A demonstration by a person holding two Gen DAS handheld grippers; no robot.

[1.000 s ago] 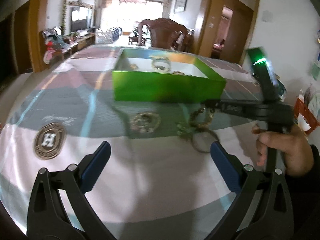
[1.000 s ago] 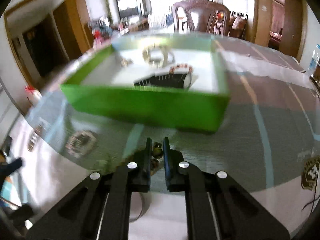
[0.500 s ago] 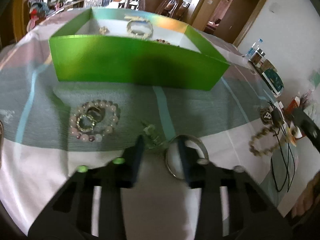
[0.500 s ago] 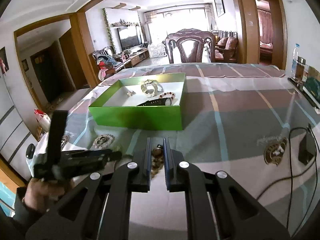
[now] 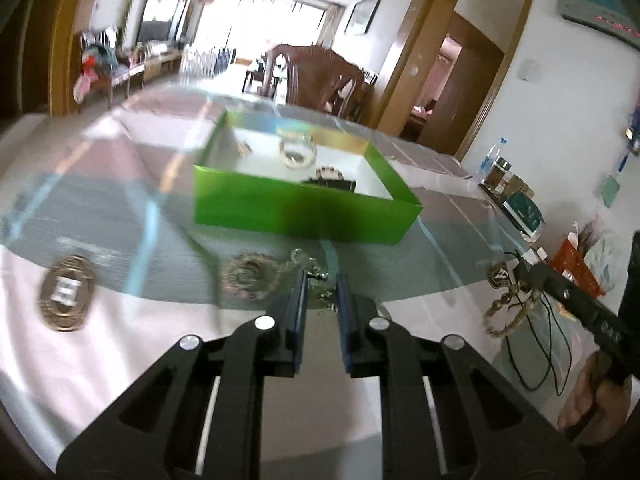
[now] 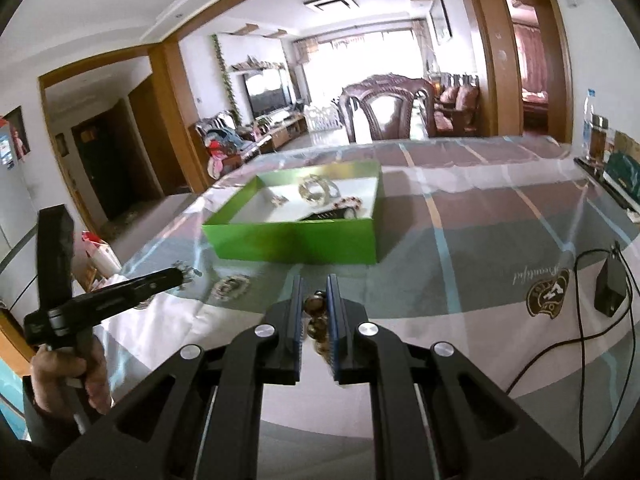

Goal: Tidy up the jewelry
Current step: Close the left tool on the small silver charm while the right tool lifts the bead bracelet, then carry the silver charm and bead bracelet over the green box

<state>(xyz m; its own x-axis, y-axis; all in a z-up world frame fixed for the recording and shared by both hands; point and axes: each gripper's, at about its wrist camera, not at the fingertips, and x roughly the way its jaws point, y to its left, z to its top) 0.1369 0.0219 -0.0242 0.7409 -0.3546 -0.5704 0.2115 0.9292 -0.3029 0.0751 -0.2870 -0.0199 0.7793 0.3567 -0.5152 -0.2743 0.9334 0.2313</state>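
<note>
A green box (image 5: 304, 208) with several jewelry pieces inside stands on the table; it also shows in the right wrist view (image 6: 296, 240). My left gripper (image 5: 322, 280) is shut on a small silver chain piece (image 5: 320, 276), lifted above the table; in the right wrist view it (image 6: 180, 274) holds that piece at the left. My right gripper (image 6: 314, 304) is shut on a brown bead bracelet (image 6: 316, 320), which hangs from it at the right in the left wrist view (image 5: 508, 312). A pale bead bracelet (image 5: 250, 276) lies on the table in front of the box.
A striped tablecloth (image 6: 480, 264) with gold emblems (image 5: 66, 294) covers the table. A black adapter with a cable (image 6: 608, 288) lies at the right. Bottles and jars (image 5: 500, 168) and an orange packet (image 5: 576, 264) stand at the right edge. A wooden chair (image 6: 384, 112) is behind.
My left gripper has gone from wide open to shut on the silver chain piece and lifted it. My right gripper has raised the brown bead bracelet up and back from the box.
</note>
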